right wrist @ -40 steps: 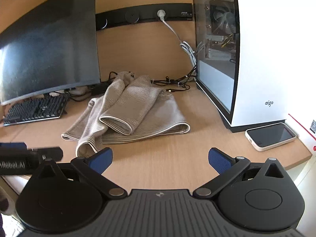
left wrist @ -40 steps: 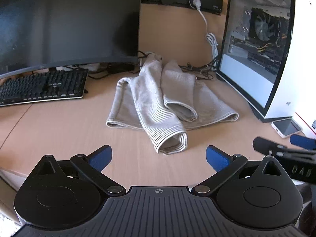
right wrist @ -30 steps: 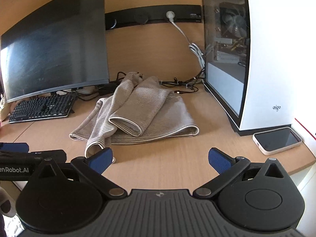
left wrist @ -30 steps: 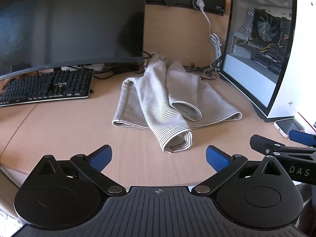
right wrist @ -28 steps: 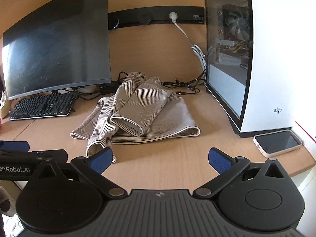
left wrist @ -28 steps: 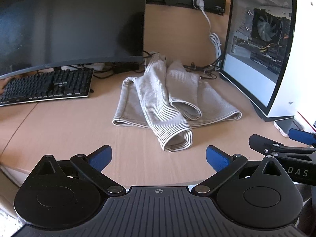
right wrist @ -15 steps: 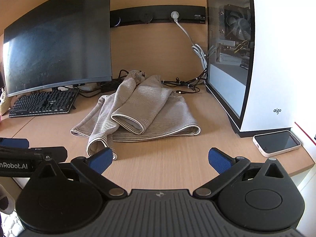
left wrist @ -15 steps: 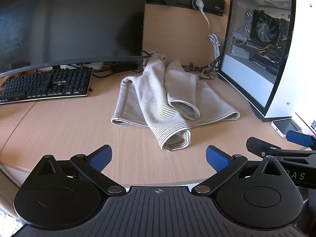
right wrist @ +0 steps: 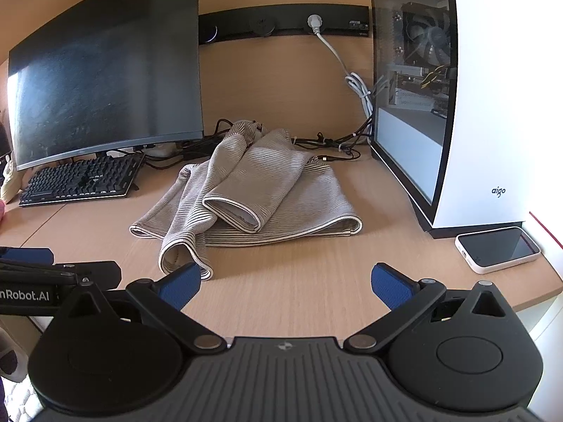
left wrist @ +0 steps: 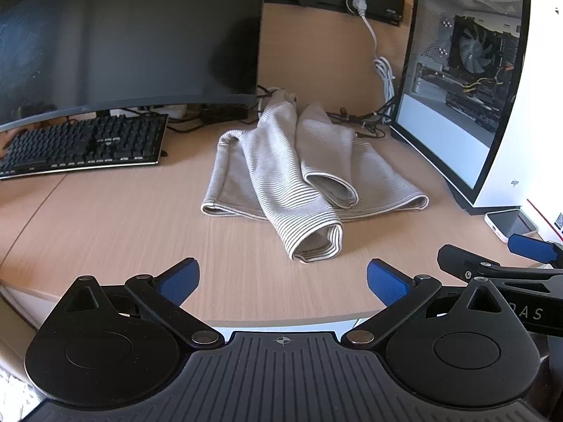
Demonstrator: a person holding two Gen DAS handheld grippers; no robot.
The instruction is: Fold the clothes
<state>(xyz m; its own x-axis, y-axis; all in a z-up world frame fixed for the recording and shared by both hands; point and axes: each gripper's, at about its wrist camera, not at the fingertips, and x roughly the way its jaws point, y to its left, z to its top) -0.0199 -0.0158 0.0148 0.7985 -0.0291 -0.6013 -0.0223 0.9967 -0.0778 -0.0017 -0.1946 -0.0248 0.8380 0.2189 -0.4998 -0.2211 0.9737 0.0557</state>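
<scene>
- Wooden desk [left wrist: 105, 218], between monitor [left wrist: 123, 35] and PC case [right wrist: 492, 105].
- Striped sweater [left wrist: 302, 176] straight ahead, sleeves pointing toward grippers.
- Near cuff [right wrist: 183, 256] closest to left gripper [left wrist: 279, 277].
- Left gripper and right gripper [right wrist: 285, 283]: spread apart, empty.

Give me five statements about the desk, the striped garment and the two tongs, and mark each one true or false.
1. Both sleeves of the striped garment are folded in over its body. True.
2. The left tongs are clamped on a sleeve cuff. False: they are open and hold nothing, short of the garment.
3. A phone lies on the desk beside the white computer case. True.
4. The right tongs are shut. False: their jaws stand wide apart and empty.
5. The keyboard rests on top of the garment. False: it lies apart from it, below the monitor.
</scene>
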